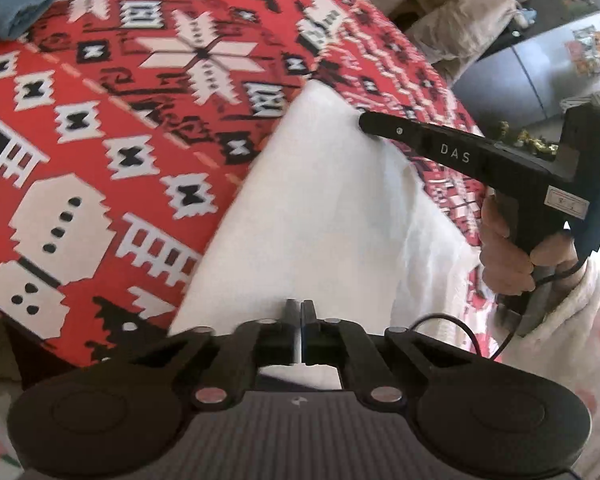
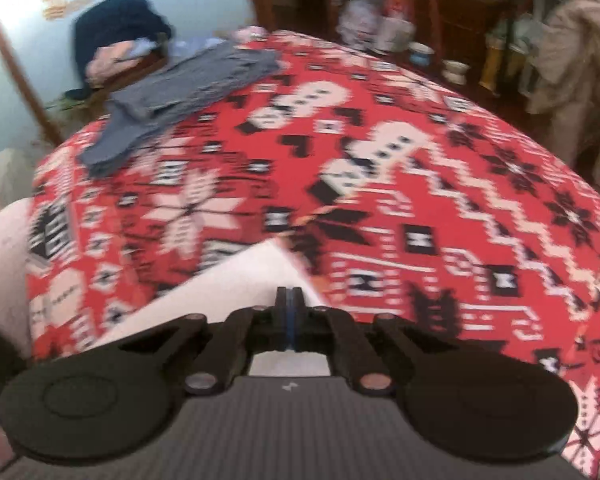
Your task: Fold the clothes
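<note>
- The white cloth (image 1: 320, 208) lies on the red desk (image 1: 100, 140).
- The left gripper (image 1: 299, 308) has its jaws pinching the cloth's near edge.
- The right gripper (image 2: 289, 296) has its jaws pinching a cloth corner.
- A blue cloth (image 2: 188, 92) lies far back.
</note>
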A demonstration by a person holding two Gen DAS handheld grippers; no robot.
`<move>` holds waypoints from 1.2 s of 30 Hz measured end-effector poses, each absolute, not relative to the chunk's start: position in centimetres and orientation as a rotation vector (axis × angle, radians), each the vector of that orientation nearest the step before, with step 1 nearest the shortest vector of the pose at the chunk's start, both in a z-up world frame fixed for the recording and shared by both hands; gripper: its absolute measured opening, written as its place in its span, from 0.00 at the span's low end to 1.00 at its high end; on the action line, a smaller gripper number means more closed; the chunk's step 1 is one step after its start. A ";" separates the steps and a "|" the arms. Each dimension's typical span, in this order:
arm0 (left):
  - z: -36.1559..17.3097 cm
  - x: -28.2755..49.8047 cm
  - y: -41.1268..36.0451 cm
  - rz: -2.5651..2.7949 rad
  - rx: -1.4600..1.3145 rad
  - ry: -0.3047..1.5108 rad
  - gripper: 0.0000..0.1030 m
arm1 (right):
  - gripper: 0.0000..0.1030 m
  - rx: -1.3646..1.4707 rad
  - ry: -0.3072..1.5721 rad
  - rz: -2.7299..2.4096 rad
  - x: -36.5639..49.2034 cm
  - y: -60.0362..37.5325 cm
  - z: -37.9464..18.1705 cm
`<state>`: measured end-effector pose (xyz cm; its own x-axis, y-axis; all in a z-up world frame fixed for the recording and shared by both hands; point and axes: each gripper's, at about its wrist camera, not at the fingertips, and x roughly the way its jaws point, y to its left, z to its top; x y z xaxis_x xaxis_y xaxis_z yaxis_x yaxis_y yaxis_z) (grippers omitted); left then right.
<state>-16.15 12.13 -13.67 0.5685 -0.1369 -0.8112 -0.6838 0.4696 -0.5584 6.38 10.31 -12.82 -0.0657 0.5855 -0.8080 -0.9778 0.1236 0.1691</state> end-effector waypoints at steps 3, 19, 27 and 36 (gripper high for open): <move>-13.1 -15.5 12.4 0.383 -1.051 0.906 0.04 | 0.07 -0.521 0.890 1.433 5.7 8.8 -11.1; -14.9 -15.4 10.8 0.350 -1.046 0.970 0.03 | 0.00 -0.558 0.924 1.487 4.1 5.8 -12.2; -14.3 -16.0 10.0 0.315 -1.041 0.985 0.03 | 0.04 -0.555 0.883 1.392 7.0 6.5 -11.6; -14.5 -13.2 9.7 0.230 -1.029 0.970 0.04 | 0.10 -0.563 0.931 1.483 3.1 2.8 -9.9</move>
